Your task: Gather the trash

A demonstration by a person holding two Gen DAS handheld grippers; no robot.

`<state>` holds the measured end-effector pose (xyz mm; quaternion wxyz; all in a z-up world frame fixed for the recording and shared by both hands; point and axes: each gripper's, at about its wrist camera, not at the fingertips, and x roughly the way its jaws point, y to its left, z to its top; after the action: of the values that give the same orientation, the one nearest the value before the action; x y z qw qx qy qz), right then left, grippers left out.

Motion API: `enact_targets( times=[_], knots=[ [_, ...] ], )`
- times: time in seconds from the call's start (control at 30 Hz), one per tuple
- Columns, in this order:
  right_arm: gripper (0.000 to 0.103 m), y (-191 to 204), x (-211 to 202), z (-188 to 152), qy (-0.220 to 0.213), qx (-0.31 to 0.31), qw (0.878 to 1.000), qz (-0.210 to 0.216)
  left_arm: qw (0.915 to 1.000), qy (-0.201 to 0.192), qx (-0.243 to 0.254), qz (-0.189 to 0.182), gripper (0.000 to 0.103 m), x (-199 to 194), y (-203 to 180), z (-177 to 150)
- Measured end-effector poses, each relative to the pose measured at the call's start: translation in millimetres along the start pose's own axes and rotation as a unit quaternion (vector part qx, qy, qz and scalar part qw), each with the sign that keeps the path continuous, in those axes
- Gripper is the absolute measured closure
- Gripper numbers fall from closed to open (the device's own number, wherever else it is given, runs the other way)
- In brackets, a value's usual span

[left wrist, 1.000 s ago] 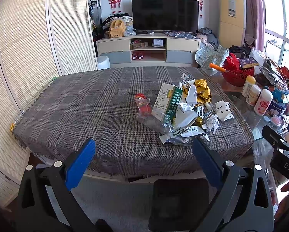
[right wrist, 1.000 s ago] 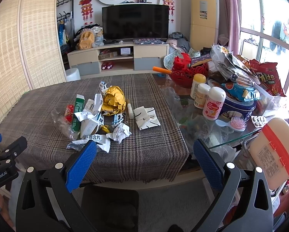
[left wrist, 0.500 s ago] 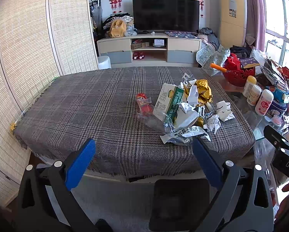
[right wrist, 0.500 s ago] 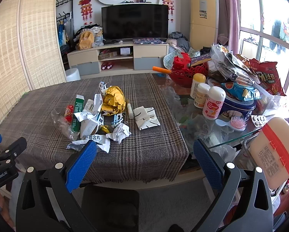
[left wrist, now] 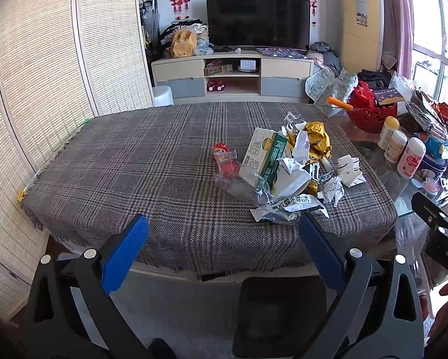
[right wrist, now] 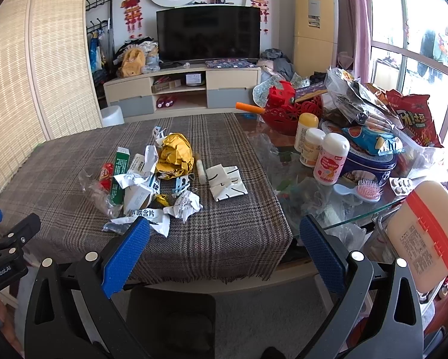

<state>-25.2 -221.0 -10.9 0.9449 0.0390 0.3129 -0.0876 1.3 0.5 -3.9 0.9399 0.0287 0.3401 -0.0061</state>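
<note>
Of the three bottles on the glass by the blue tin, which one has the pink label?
The nearest bottle, white cap, pink label. The middle bottle and the yellow-capped bottle behind it carry yellowish labels.

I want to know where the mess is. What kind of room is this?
Most likely a living room in someone's home. A big television stands on a low cabinet by the wall, with red hanging decorations beside it, and the trash pile lies on a table with a checked cloth.
</note>
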Motion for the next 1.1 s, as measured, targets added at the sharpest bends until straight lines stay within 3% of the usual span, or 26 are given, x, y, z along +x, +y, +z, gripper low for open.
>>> enact_targets(
  times=[0.3,0.67,1.1],
  knots=[
    [0.003,-2,4,1,0.008,0.006,1.0,0.002,1.0,0.005,0.003,0.004,0.008,3,-1,-1],
    [0.003,-7,22,-4,0.047,0.01,0.999,0.001,0.9994,0.024,0.014,0.021,0.008,16,14,-6],
    [0.003,-15,74,-13,0.128,0.012,0.991,0.022,0.9977,0.066,0.01,-0.005,0.008,46,42,-10]
  ],
)
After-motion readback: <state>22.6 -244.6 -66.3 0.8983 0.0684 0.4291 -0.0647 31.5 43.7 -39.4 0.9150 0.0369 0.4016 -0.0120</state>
